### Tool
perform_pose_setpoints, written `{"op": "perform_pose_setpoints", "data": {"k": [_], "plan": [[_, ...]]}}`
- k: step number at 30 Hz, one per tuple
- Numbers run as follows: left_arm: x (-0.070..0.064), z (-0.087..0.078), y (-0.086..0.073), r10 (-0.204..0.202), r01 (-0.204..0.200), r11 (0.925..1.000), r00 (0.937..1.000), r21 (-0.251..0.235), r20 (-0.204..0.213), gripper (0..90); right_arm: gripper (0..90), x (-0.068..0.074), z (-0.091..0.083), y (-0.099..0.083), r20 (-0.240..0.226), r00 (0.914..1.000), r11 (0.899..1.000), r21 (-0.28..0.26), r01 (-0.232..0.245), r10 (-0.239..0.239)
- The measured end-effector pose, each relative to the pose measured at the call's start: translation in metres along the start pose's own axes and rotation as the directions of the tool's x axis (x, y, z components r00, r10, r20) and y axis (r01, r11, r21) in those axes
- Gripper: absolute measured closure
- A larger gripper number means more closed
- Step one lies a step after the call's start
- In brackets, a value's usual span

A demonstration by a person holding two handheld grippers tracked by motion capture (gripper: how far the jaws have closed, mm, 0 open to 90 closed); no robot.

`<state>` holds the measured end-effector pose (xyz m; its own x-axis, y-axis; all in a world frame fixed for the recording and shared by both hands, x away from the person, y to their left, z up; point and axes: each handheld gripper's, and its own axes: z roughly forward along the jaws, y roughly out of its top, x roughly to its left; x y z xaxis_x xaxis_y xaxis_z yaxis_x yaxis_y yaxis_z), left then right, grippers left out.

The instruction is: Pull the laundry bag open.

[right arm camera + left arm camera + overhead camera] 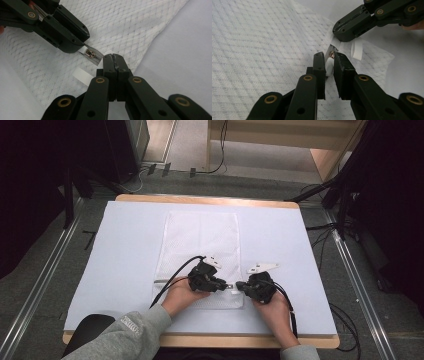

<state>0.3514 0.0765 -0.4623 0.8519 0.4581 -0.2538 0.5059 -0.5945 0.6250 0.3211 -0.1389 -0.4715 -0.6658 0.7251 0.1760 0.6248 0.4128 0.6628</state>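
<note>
White mesh laundry bag [200, 250] lies flat along the middle of the white surface [125, 265], zip end toward the person. Both grippers meet at the bag's near right corner.

Left gripper [329, 65]: jaws nearly together, clamped on the white zipper pull [329, 67]; the small metal slider [89, 53] sits just ahead of its tips.

Right gripper [115, 60]: jaws pressed together on the bag's edge fabric at the end of the zip, right beside the slider. A short white ribbon loop [82, 75] lies on the mesh just beside these jaws.

The two grippers are close, tips nearly touching.
</note>
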Motion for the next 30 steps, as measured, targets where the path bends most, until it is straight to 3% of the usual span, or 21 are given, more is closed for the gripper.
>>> {"op": "perform_pose_setpoints", "data": {"k": [9, 14, 17, 22, 30], "plan": [[-0.002, 0.005, -0.001, 0.002, -0.002, 1.0000, 0.9998, 0.008, 0.019, 80.5, 90.0, 0.000, 0.000, 0.000, 0.002, 1.0000, 1.000, 0.001, 0.001, -0.001], [-0.002, 0.008, -0.003, -0.018, 0.019, 0.9995, 0.9991, -0.024, 0.039, 80.6, 90.0, 0.000, 0.000, 0.000, 0.002, 1.0000, 1.000, 0.001, 0.000, 0.000], [-0.003, 0.010, -0.003, -0.007, 0.007, 0.9994, 0.9998, -0.035, 0.021, 84.9, 90.0, 0.000, 0.000, 0.000, 0.002, 1.0000, 1.000, 0.002, 0.005, -0.005], [0.000, 0.009, -0.002, -0.023, 0.024, 0.9995, 0.9991, -0.021, 0.035, 87.5, 90.0, 0.000, 0.000, 0.000, 0.002, 1.0000, 1.000, 0.000, 0.000, 0.000], [0.002, 0.010, -0.001, -0.017, 0.018, 0.9997, 0.9987, -0.017, 0.047, 86.8, 90.0, 0.003, 0.001, 0.001, 0.006, 1.0000, 1.000, 0.005, 0.004, -0.005]]}}
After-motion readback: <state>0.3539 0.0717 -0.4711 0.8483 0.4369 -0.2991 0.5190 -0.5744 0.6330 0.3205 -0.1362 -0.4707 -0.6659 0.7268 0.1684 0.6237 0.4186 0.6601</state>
